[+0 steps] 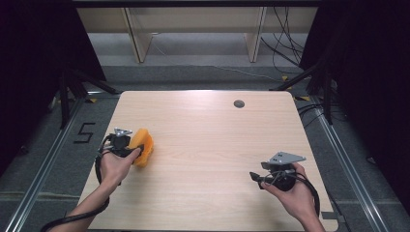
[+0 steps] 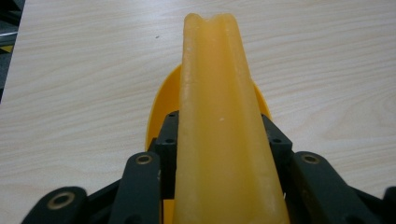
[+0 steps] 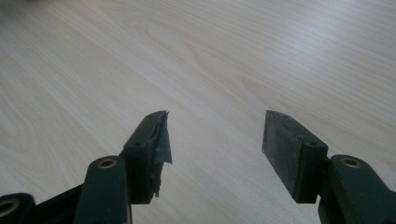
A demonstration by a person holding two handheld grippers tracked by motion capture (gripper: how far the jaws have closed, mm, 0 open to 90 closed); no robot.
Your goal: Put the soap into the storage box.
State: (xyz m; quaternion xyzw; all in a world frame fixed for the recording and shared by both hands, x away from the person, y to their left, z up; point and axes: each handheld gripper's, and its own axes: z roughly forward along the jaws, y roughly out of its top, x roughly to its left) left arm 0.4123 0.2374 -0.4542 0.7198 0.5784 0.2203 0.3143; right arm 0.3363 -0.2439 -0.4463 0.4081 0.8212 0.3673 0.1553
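Bare table (image 1: 208, 125) lies open around the yellow bowl (image 1: 143, 145).

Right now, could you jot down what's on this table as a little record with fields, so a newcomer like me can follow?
Surface: pale wooden table
Held thing: orange plastic object, a rounded shell with a raised ridge; what it is exactly I cannot tell
Left gripper: shut on the orange plastic object, near the table's left edge
Right gripper: open, nothing between the jaws, bare wood ahead of it
Pad wear: torn covering on one of the right gripper's fingertips
Other mark: small dark round spot at the table's far side
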